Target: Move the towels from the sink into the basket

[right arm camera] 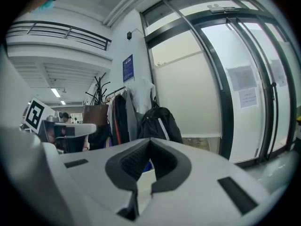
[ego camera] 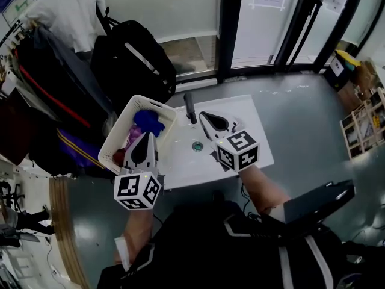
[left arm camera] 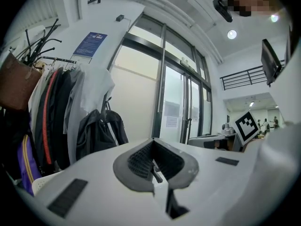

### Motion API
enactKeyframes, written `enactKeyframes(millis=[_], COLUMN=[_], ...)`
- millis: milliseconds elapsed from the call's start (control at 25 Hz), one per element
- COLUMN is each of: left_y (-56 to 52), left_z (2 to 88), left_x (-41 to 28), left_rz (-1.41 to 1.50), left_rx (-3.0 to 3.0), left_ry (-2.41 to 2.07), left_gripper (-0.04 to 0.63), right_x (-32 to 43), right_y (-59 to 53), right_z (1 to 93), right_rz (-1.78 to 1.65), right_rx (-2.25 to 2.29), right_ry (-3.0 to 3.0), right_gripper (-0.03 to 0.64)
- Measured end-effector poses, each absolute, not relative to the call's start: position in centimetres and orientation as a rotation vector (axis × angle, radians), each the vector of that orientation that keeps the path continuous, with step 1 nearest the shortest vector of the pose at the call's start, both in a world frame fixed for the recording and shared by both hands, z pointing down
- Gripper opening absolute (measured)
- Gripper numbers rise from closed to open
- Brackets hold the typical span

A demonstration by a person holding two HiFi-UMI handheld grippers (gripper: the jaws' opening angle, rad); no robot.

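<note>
- The basket [ego camera: 112,142] stood against the counter's [ego camera: 243,104] left edge, right beside the sink [ego camera: 180,138], probably so each towel needed only a short carry sideways; whether it rested on the counter or just next to it could not be told
- In it lay a blue towel [ego camera: 148,120] at the far end, a pink towel [ego camera: 132,138] in the middle and something red [ego camera: 120,156] at the near end, heaped loosely, not folded
- The sink showed bare white around its drain [ego camera: 197,146], below the dark faucet [ego camera: 190,107] at the counter's far edge; no towel was visible there, so the moving looked finished or close to it
- The left gripper [ego camera: 148,137] hung over the basket's near half, pointing level toward the far end, clenched with nothing between its jaws; the pink towel lay just beneath and beside its tip, and the blue towel just beyond it
- The right gripper [ego camera: 204,115] hovered above the sink, just right of the faucet and near the counter's far edge, jaws pressed together and empty; the towels lay well to its left, across the basin
- With both grippers empty, one above the basket and one above the sink, they seemed to be between jobs, not mid-carry
</note>
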State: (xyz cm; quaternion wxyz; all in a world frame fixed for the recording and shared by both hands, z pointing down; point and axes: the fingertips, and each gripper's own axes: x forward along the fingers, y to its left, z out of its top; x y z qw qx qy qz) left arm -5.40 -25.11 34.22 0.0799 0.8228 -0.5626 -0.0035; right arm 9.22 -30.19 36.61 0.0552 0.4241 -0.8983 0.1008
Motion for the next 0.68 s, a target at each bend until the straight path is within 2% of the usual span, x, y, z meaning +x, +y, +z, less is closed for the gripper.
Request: enactKeyframes(millis=[680], left_y=[-25.8], left_z=[34.3], left_x=[-5.4], left_rz=[-0.022], left_rx=[2.454], left_ry=[-1.687], left_gripper=[0.005], right_x=[9.7], right_y=[-31.5], right_z=[36.5], right_rz=[0.315], right_rx=[1.310], right_ry=[-2.725], right_gripper=[0.006])
